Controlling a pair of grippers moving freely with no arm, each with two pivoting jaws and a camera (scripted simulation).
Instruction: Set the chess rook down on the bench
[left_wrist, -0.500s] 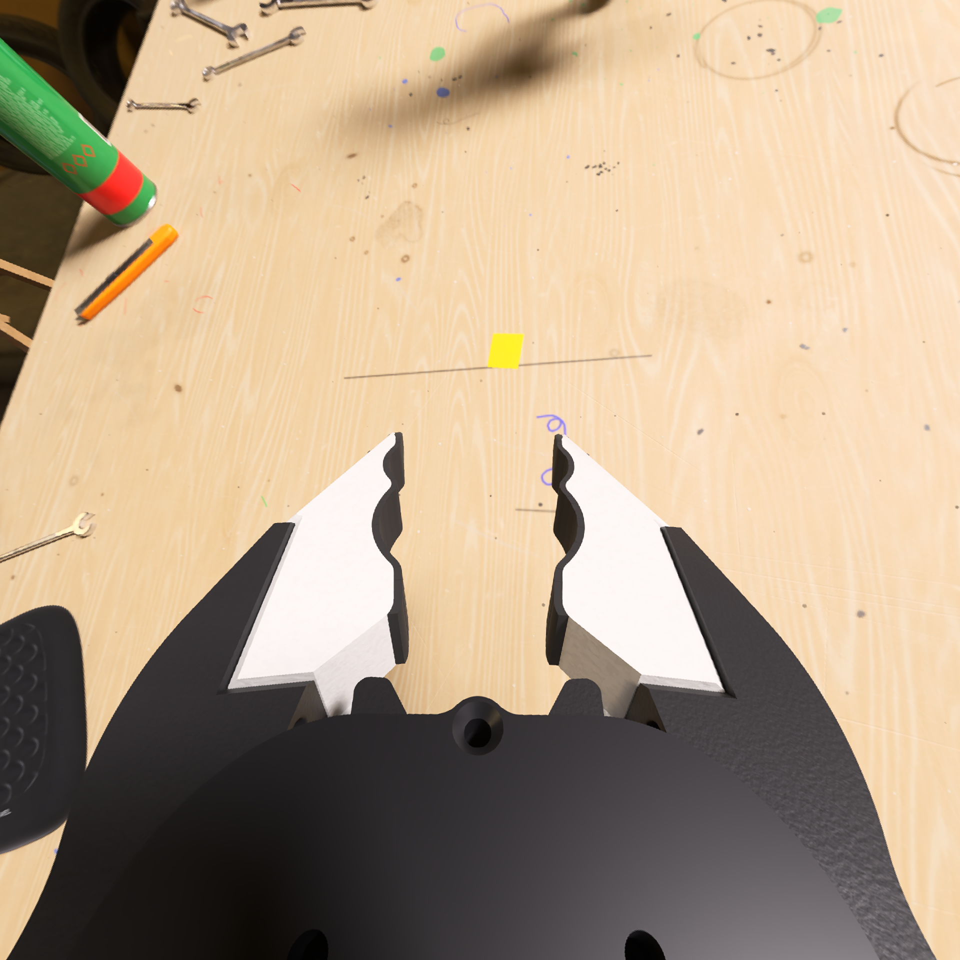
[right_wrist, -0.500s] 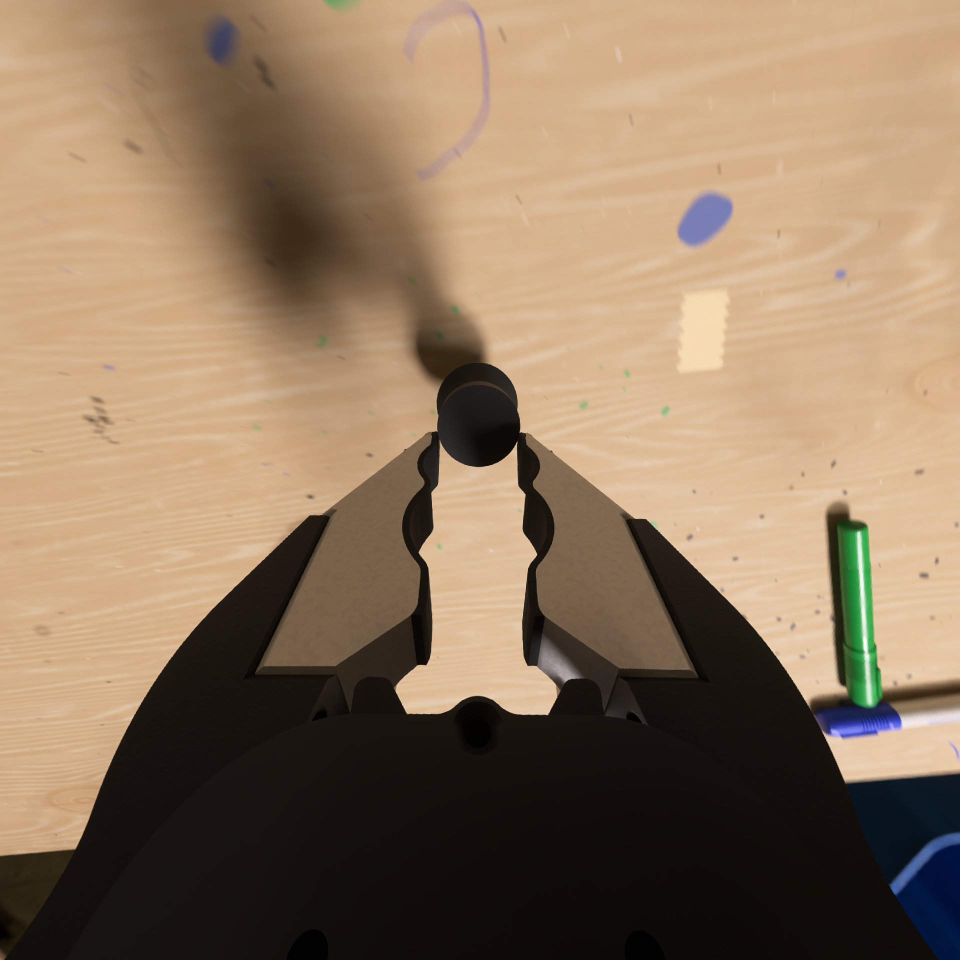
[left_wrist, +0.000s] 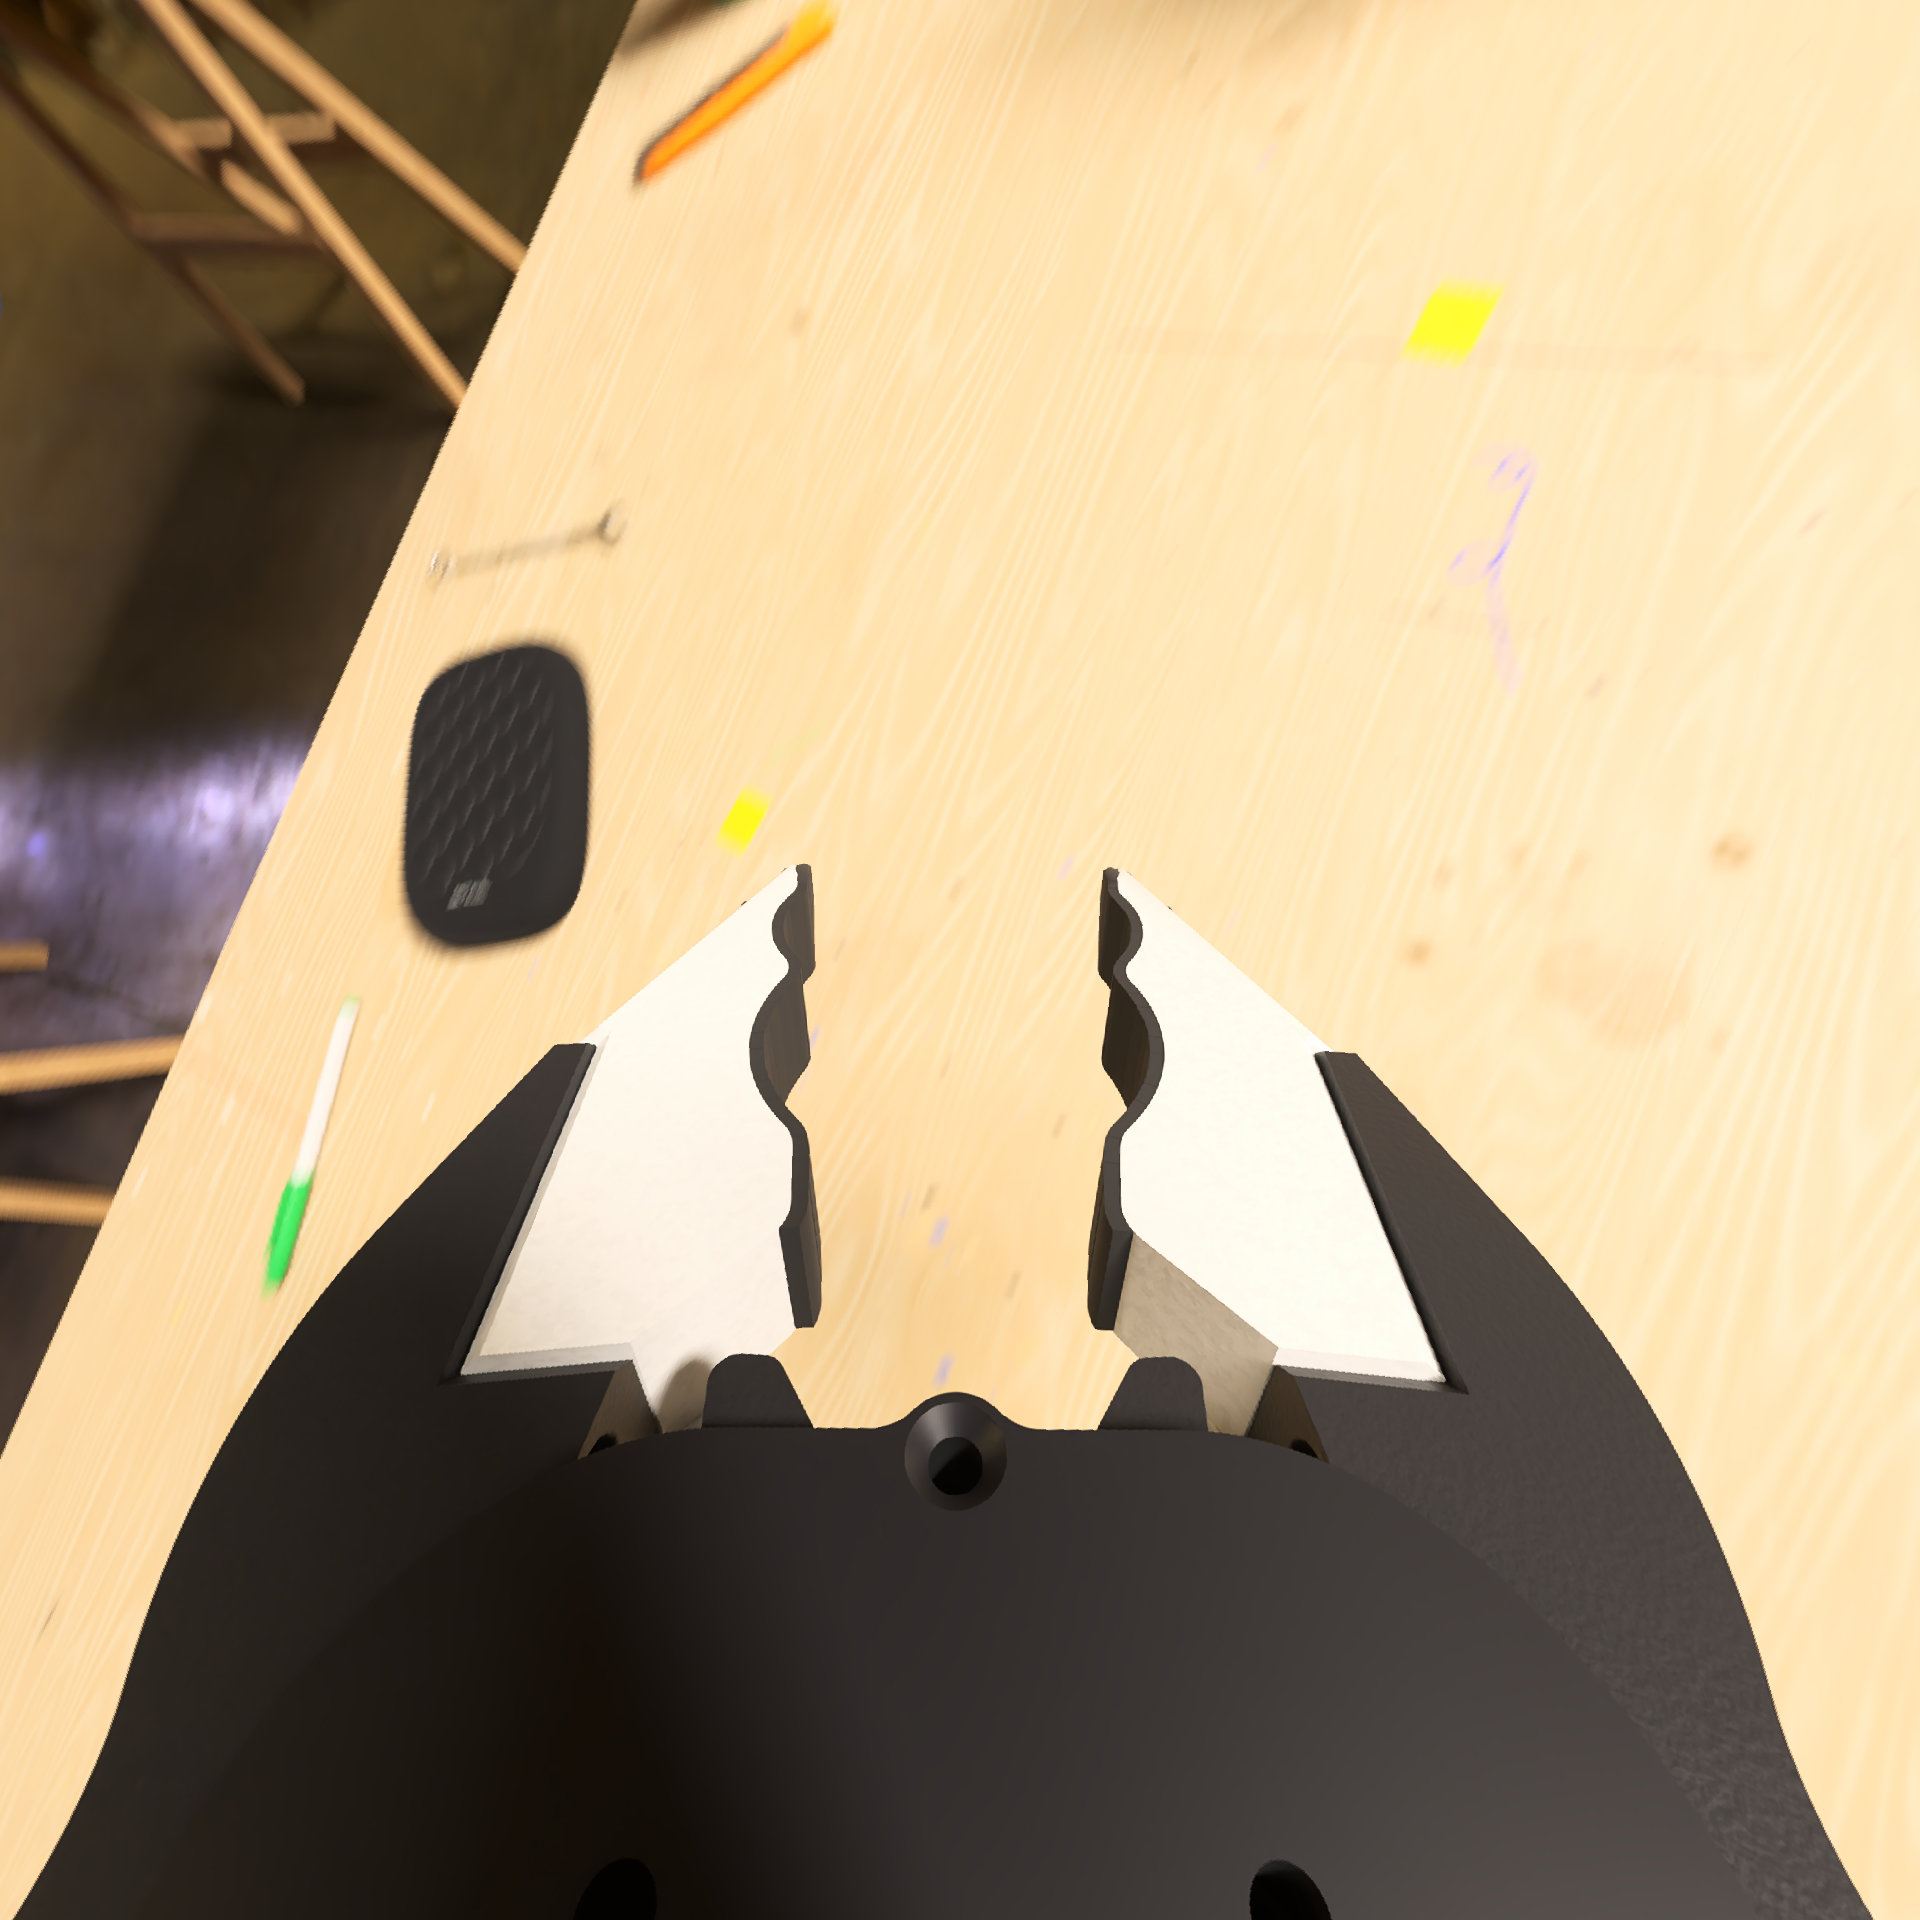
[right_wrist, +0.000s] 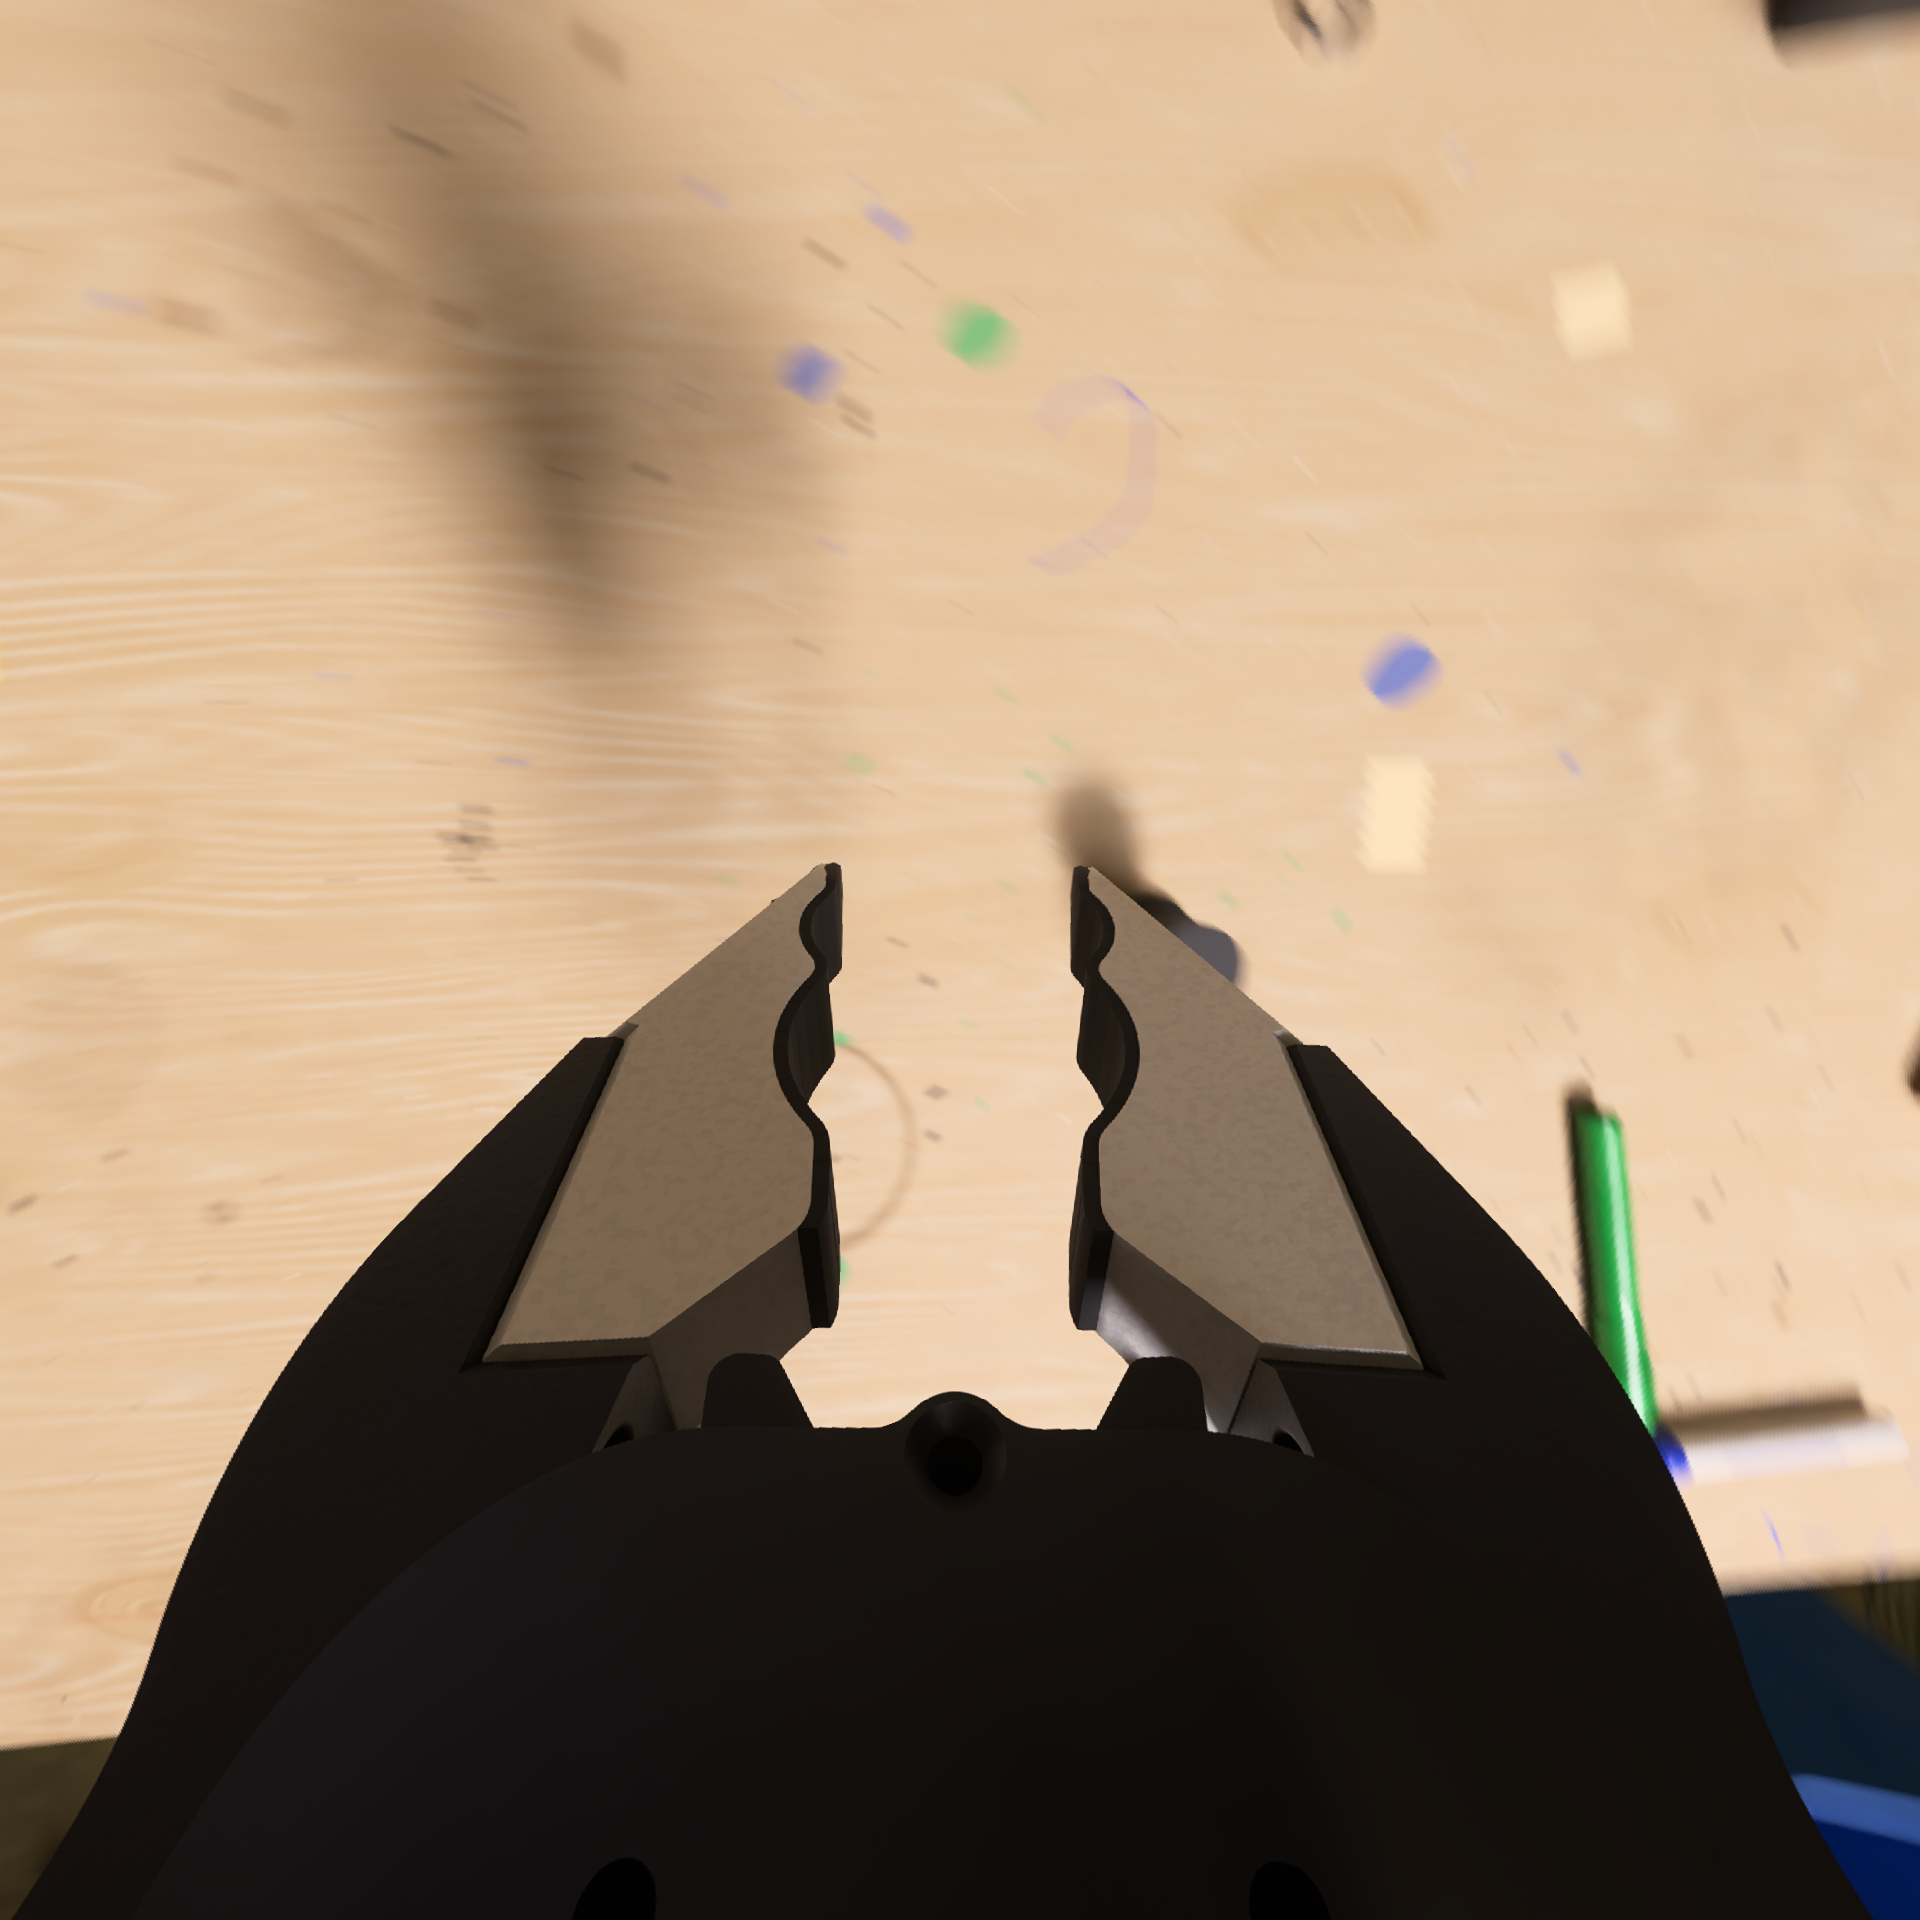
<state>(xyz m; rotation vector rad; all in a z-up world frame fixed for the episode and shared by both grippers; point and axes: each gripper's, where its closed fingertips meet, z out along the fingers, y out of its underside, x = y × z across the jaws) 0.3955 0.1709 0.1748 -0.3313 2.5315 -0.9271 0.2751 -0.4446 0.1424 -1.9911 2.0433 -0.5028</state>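
Observation:
The dark chess rook (right_wrist: 1205, 940) rests on the light wooden bench (right_wrist: 416, 831), blurred and mostly hidden behind my right finger; I cannot tell whether it stands upright. Its shadow falls just beyond it. My right gripper (right_wrist: 956, 883) is open and empty, its jaws well apart, with the rook outside them to the right. My left gripper (left_wrist: 956, 883) is open and empty above the bench (left_wrist: 1143, 520), near its left edge. The rook does not show in the left wrist view.
A black textured pad (left_wrist: 497, 795), a small wrench (left_wrist: 530, 545), a green-and-white pen (left_wrist: 307, 1143) and an orange tool (left_wrist: 738, 88) lie along the bench's left edge. A green marker (right_wrist: 1608, 1247), a blue-capped pen (right_wrist: 1766, 1439) and a blue bin (right_wrist: 1860, 1808) are at the right.
My right gripper has opened, let go of the rook and drawn away, so the rook now sits beside its right finger. My left gripper has swung toward the bench's left edge.

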